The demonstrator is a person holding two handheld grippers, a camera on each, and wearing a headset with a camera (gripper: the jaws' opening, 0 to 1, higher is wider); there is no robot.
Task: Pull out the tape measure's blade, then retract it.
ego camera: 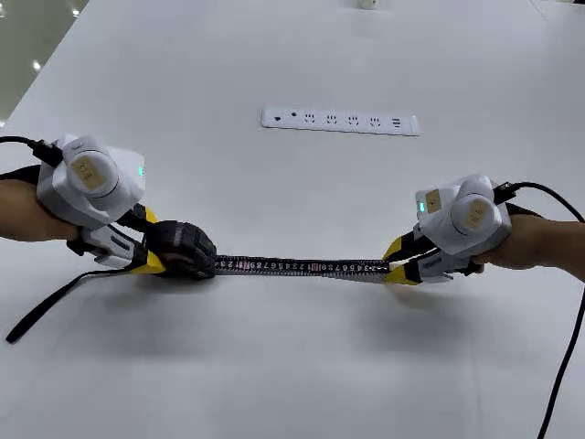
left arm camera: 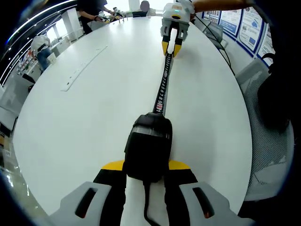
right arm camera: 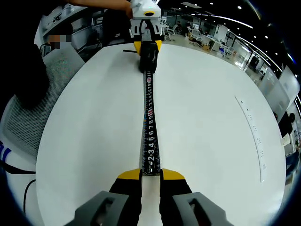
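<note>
A black tape measure case (ego camera: 180, 251) lies on the white table, clamped between the yellow-tipped jaws of my left gripper (ego camera: 155, 245). The case (left arm camera: 148, 147) sits big and close in the left gripper view. Its dark blade (ego camera: 302, 267) with white numbers runs out straight to the right, low over the table. My right gripper (ego camera: 396, 262) is shut on the blade's end. In the right gripper view the blade (right arm camera: 150, 133) stretches from my jaws (right arm camera: 150, 176) to the case (right arm camera: 148, 55) at the far side. The right gripper (left arm camera: 172, 46) appears far off in the left gripper view.
A white power strip (ego camera: 340, 120) lies flat on the table beyond the blade. A black strap (ego camera: 50, 306) trails from the left gripper toward the front left. A black cable (ego camera: 565, 347) hangs from the right gripper. Chairs and people stand around the table's edge.
</note>
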